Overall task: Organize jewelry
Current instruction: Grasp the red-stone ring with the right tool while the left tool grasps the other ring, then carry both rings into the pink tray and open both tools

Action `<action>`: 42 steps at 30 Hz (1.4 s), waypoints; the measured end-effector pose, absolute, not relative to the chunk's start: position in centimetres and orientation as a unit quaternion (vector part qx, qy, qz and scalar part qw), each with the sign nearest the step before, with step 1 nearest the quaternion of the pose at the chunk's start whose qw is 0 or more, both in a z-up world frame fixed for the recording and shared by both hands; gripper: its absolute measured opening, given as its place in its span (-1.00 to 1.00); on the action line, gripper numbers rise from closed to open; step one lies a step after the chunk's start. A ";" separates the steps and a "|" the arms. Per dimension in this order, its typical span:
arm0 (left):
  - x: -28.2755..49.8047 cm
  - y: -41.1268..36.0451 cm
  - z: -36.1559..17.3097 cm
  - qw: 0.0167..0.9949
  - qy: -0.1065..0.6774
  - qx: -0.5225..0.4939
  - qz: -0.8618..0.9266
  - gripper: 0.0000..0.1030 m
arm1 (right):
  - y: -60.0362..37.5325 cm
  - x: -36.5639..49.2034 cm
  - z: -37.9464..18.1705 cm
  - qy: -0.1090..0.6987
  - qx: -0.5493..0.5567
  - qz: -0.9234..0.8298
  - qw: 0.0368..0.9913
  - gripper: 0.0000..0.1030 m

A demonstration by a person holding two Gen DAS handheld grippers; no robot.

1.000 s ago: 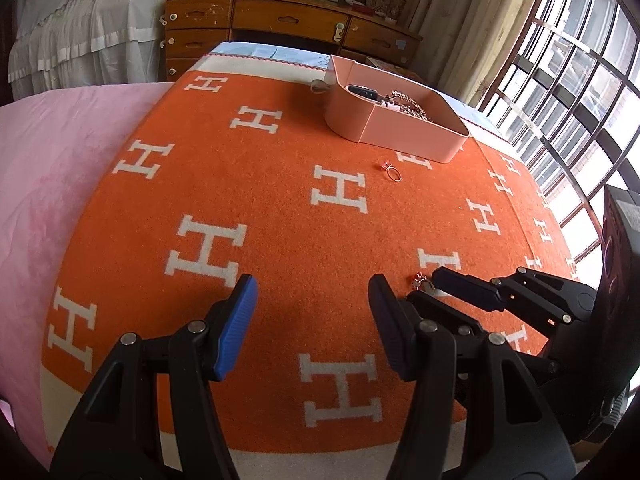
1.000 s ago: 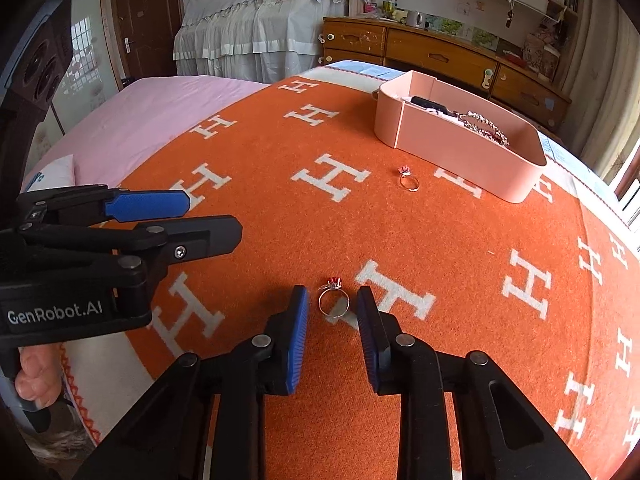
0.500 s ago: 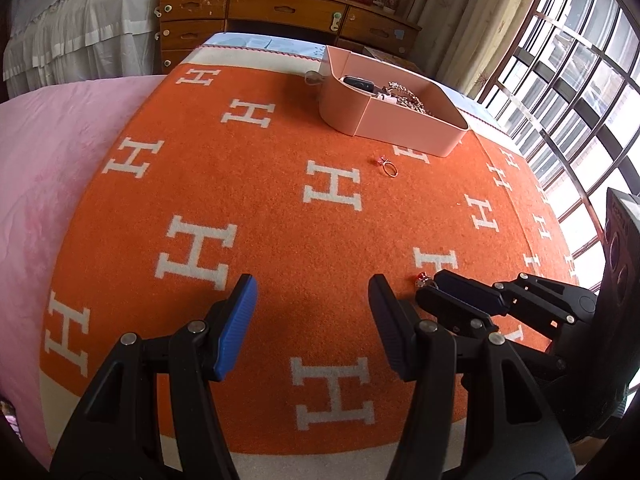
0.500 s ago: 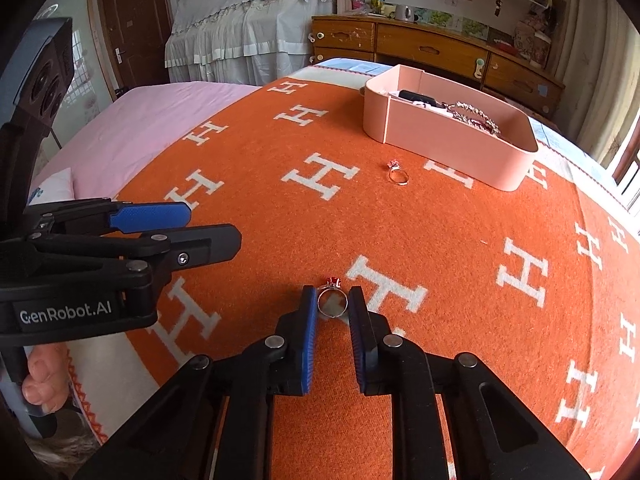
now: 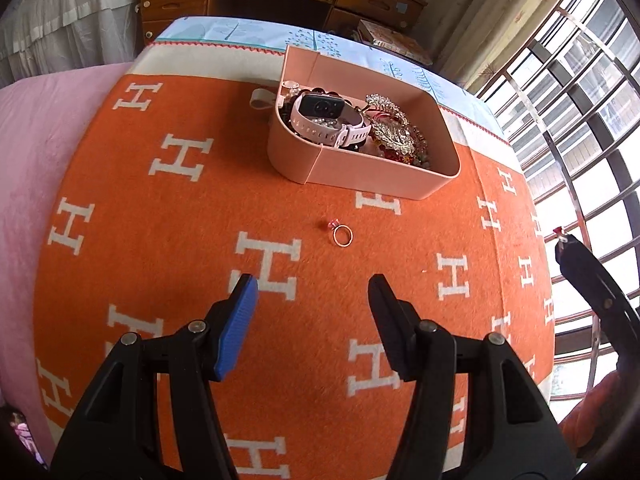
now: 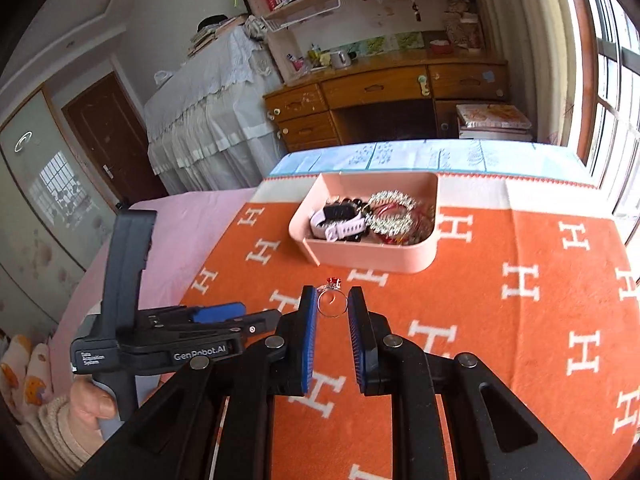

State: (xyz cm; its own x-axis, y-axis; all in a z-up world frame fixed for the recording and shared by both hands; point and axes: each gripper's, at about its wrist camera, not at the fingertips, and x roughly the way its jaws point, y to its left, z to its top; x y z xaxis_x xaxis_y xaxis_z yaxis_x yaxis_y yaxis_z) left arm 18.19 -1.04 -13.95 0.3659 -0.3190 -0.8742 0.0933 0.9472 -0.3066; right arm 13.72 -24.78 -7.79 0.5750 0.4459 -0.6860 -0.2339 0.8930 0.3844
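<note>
A silver ring [image 6: 332, 303] with a red stone is held between the blue pads of the right hand-held gripper [image 6: 331, 316], pinched at its two sides and lifted above the orange blanket [image 6: 500, 320]. The ring stands upright with the stone on top, at the very tips of the fingers. The pink box [image 6: 372, 254] is straight ahead of this gripper and a little lower, so a short push forward is likely what is needed before the ring can be let go over it. The long side of the box runs left to right across the way. A white watch [image 6: 340, 226] and shiny pieces are already piled inside it. A second ring [image 5: 343, 235], gold with a pink stone, lies flat on the blanket, just in front of the box. It is seen from the left hand-held gripper [image 5: 312, 300], whose fingers are spread wide with nothing between them. This ring is straight ahead of the left gripper, which is the nearer one to it. It could be picked up next by that side.
</note>
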 end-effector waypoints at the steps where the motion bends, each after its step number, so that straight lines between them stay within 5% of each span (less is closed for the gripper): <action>1: 19.0 -1.4 -14.2 0.814 0.557 -0.110 -0.124 0.03 | -25.2 14.1 -7.6 0.415 0.129 0.191 0.880 -0.70; 5: 21.6 -3.0 -15.6 0.794 0.586 -0.119 -0.106 -0.22 | -26.6 15.6 -8.2 0.422 0.145 0.187 0.875 -0.70; 13: 23.6 -6.0 -16.8 0.792 0.602 -0.079 -0.069 -0.28 | -29.0 16.3 -10.2 0.425 0.171 0.190 0.869 -0.70; 28: 25.0 -9.0 -16.4 0.785 0.617 0.006 -0.048 -0.82 | -31.8 16.6 -12.7 0.429 0.202 0.187 0.861 -0.70; 42: 23.1 -9.0 -14.5 0.794 0.603 -0.006 -0.080 -0.89 | -31.0 16.5 -11.8 0.424 0.194 0.183 0.865 -0.70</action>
State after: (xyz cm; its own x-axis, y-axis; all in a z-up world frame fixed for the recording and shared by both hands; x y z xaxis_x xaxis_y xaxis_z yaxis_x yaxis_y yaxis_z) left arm 23.07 -8.99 -14.45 0.2612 -0.1344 -0.9559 0.1193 0.9872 -0.1062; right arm 16.46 -30.96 -11.76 0.5724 0.4821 -0.6632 -0.1530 0.8575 0.4913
